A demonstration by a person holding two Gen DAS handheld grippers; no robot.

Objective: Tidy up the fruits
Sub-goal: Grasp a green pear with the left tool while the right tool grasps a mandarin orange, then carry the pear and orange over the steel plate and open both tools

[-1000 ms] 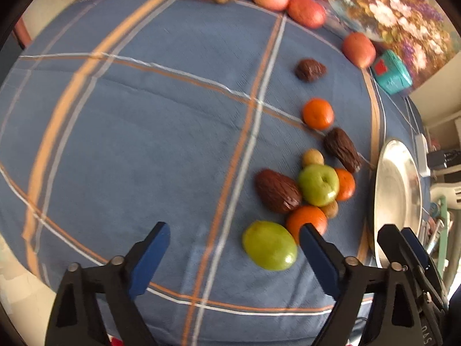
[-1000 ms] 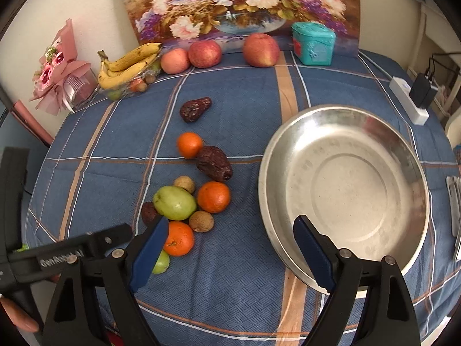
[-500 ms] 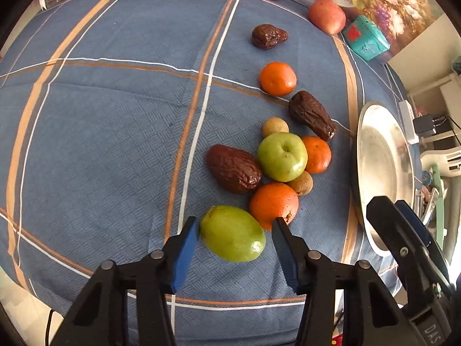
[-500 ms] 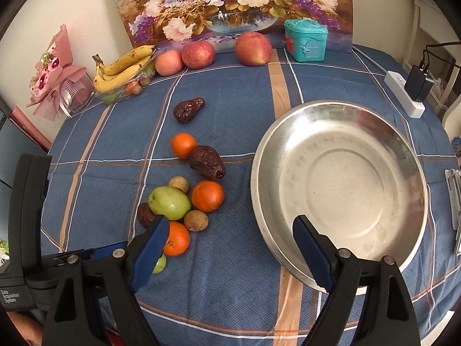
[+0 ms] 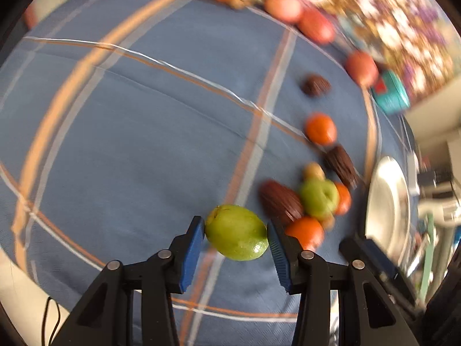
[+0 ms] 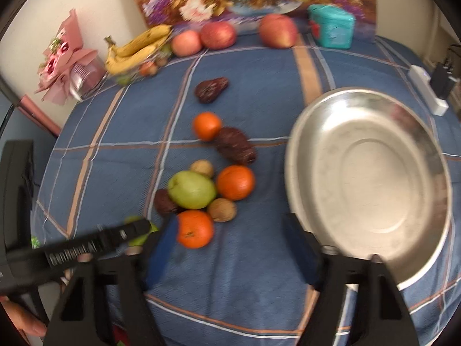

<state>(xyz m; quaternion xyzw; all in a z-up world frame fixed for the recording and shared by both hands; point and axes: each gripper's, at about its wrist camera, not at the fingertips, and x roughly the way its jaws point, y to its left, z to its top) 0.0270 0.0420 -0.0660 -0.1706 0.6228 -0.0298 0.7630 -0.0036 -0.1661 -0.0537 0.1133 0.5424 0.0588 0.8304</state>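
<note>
My left gripper (image 5: 235,225) is closing, and its blue pads press both sides of a green fruit (image 5: 236,232) held just above the blue checked cloth. A second green fruit (image 5: 318,199), oranges and dark dates lie in a cluster to its right. In the right wrist view my right gripper (image 6: 230,245) is closing with its pads still apart. An orange (image 6: 196,228) lies just inside its left pad (image 6: 161,250), untouched by the right pad. The steel plate (image 6: 368,173) is empty, and its near rim lies behind the right finger. The left gripper (image 6: 86,248) shows at lower left.
A green fruit (image 6: 191,189), walnuts (image 6: 222,210), two more oranges (image 6: 235,182) and dates (image 6: 236,145) lie left of the plate. Bananas (image 6: 138,49), apples (image 6: 278,31), a teal box (image 6: 331,30) and a flower painting line the back. A power strip (image 6: 429,92) lies at the right.
The left gripper slid forward around the green fruit, shut on it and raised it slightly. The right gripper's jaws narrowed, and it shifted left and lower toward the fruit cluster.
</note>
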